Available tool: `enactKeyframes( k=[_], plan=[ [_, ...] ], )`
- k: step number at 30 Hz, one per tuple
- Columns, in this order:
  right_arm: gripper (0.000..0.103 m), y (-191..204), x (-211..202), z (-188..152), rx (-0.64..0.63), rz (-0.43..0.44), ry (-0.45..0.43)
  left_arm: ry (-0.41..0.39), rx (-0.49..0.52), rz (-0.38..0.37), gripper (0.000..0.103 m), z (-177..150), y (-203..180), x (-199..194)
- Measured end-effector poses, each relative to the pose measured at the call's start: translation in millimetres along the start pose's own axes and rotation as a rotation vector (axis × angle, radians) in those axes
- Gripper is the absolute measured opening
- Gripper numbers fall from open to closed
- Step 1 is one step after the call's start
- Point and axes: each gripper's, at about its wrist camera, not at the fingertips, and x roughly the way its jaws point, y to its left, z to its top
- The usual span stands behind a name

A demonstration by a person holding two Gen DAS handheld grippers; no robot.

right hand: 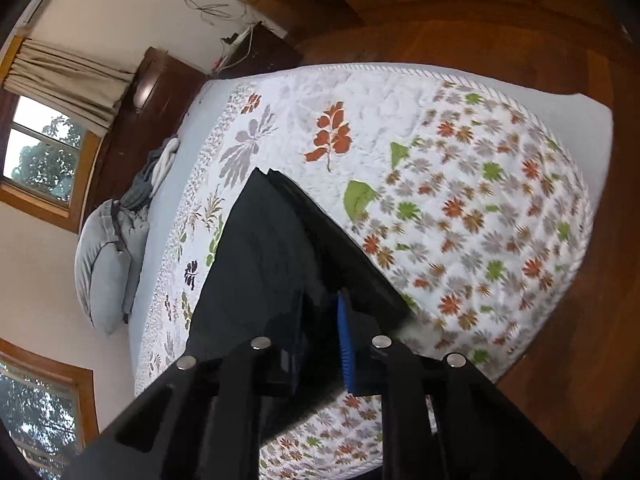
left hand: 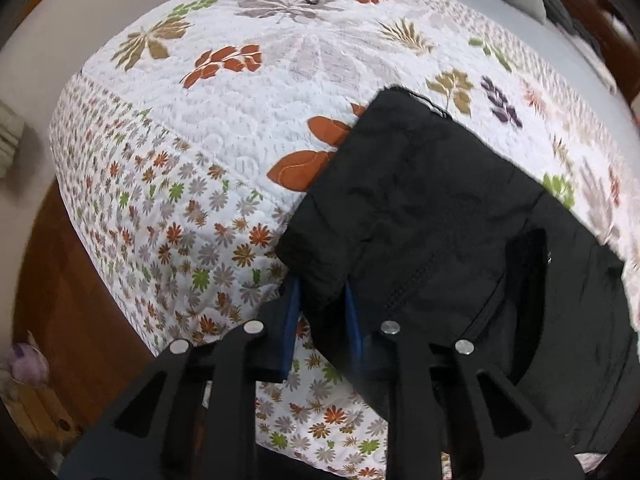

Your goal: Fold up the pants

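Left wrist: left tongs (left hand: 322, 312) clamp black pants (left hand: 432, 208); right wrist alone shows pillow (right hand: 104, 264), right tongs (right hand: 320, 344) clamping pants.

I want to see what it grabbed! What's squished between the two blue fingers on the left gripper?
A bunched fold of the black pants sits between the left gripper's blue fingers, over the flowery quilt. The left wrist view shows it.

Pants (left hand: 432, 216): matt black cloth, creased. Quilt (left hand: 240, 112): stitched, puckered floral cloth. Floor (right hand: 560, 32): glossy reddish wood.
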Motion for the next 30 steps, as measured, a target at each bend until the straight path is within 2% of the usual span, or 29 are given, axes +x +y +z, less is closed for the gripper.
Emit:
enactKeyframes(
  k=[8,11,13,14,15,16,18,20,21,22,25,27,29,30],
  plan=[
    [0.015,-26,5,-6,0.059,-0.017,0.019,-0.008,0.003,-0.011,0.021,1,4,-4],
    [0.024,-30,-4,-5,0.072,-0.001,0.006,-0.01,-0.018,-0.016,0.023,2,6,-6],
    [0.036,-32,-21,-4,0.071,-0.019,-0.041,-0.021,-0.016,-0.008,0.037,2,6,-10],
    [0.036,-32,-29,-5,0.071,-0.035,-0.063,-0.036,-0.018,-0.005,0.045,1,8,-15],
    [0.036,-31,-36,-5,0.064,-0.044,-0.084,-0.052,-0.024,-0.009,0.063,1,10,-19],
    [0.036,-26,-43,-7,0.043,-0.035,-0.104,-0.074,-0.029,-0.013,0.072,-1,12,-25],
    [0.036,-13,-45,-12,-0.006,0.008,-0.097,-0.137,-0.043,-0.016,0.076,-5,13,-40],
    [0.036,-3,-35,-15,-0.036,0.045,-0.061,-0.172,-0.042,-0.049,0.083,-9,10,-50],
    [0.036,0,-24,-17,-0.034,0.053,-0.032,-0.193,-0.031,-0.075,0.089,-12,6,-55],
    [0.036,2,-15,-18,-0.035,0.044,-0.013,-0.2,-0.016,-0.085,0.09,-14,2,-55],
    [0.033,-4,10,-13,-0.017,-0.011,0.049,-0.137,0.059,-0.083,0.09,-15,-13,-42],
    [0.034,-6,2,-9,0.007,0.024,0.03,-0.078,0.093,-0.093,0.09,-16,-20,-29],
    [0.051,-10,-18,-7,0.034,0.087,-0.025,-0.06,0.108,-0.11,0.09,-19,-23,-22],
    [0.066,-16,-28,-6,0.059,0.1,-0.052,-0.057,0.109,-0.12,0.091,-21,-23,-19]
  ],
)
